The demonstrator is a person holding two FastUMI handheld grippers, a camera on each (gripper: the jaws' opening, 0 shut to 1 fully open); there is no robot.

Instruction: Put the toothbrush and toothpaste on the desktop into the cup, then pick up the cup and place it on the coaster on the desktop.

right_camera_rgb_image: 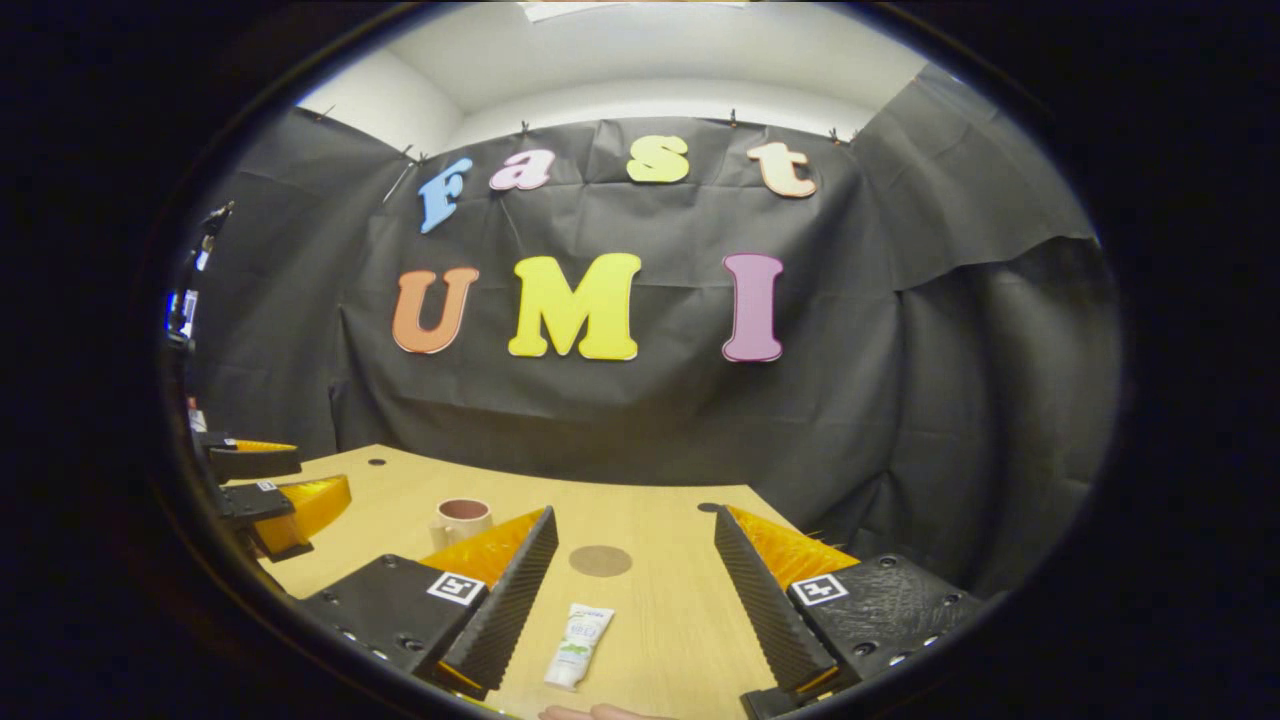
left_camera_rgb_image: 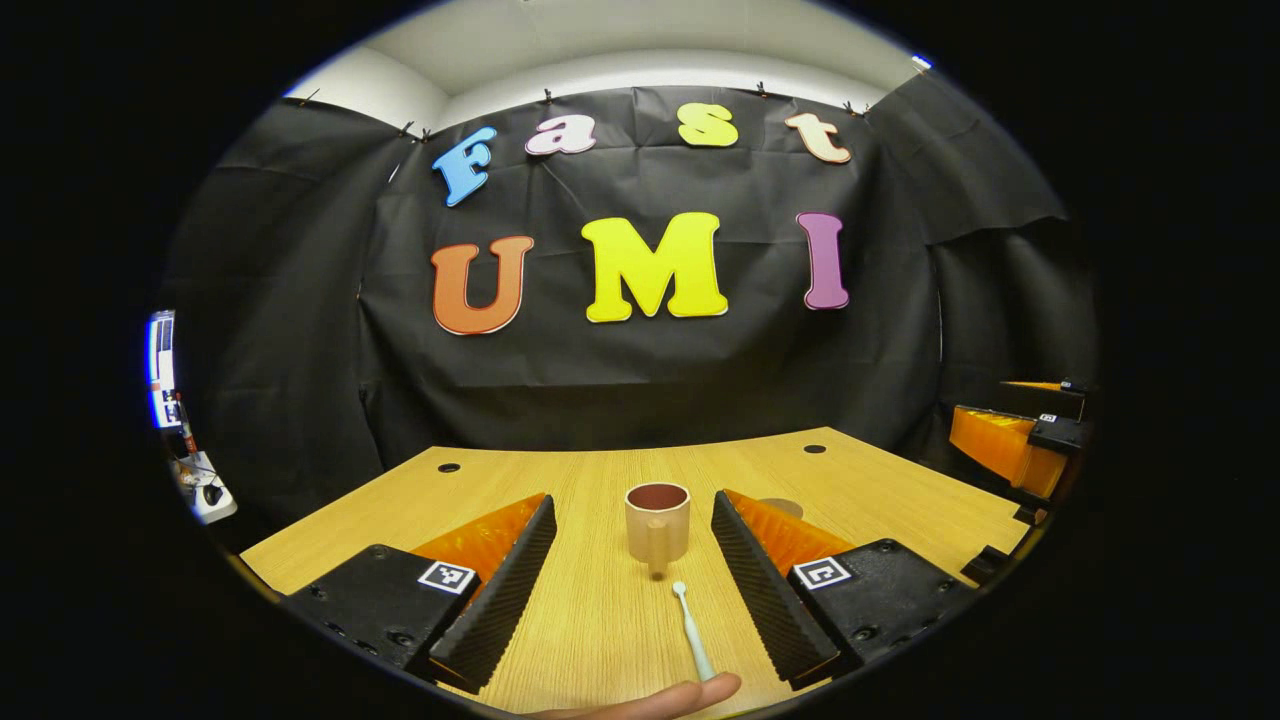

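Observation:
A tan cup [left_camera_rgb_image: 657,522] with a dark inside stands upright on the wooden desktop [left_camera_rgb_image: 900,490], its handle facing me, between and beyond my left gripper's [left_camera_rgb_image: 640,640] open fingers. A white toothbrush [left_camera_rgb_image: 691,630] lies in front of the cup, near the right finger. In the right gripper view, a white toothpaste tube [right_camera_rgb_image: 579,631] lies flat between my right gripper's [right_camera_rgb_image: 635,640] open fingers. The round brown coaster [right_camera_rgb_image: 600,560] lies flat beyond the tube. The cup [right_camera_rgb_image: 460,519] stands to the far left there.
A person's fingertip [left_camera_rgb_image: 690,697] shows at the bottom edge of the left gripper view. The other gripper [left_camera_rgb_image: 1020,445] hangs at the desk's right edge in the left gripper view and shows as the other gripper [right_camera_rgb_image: 265,485] at the left edge in the right one. Black cloth walls the back.

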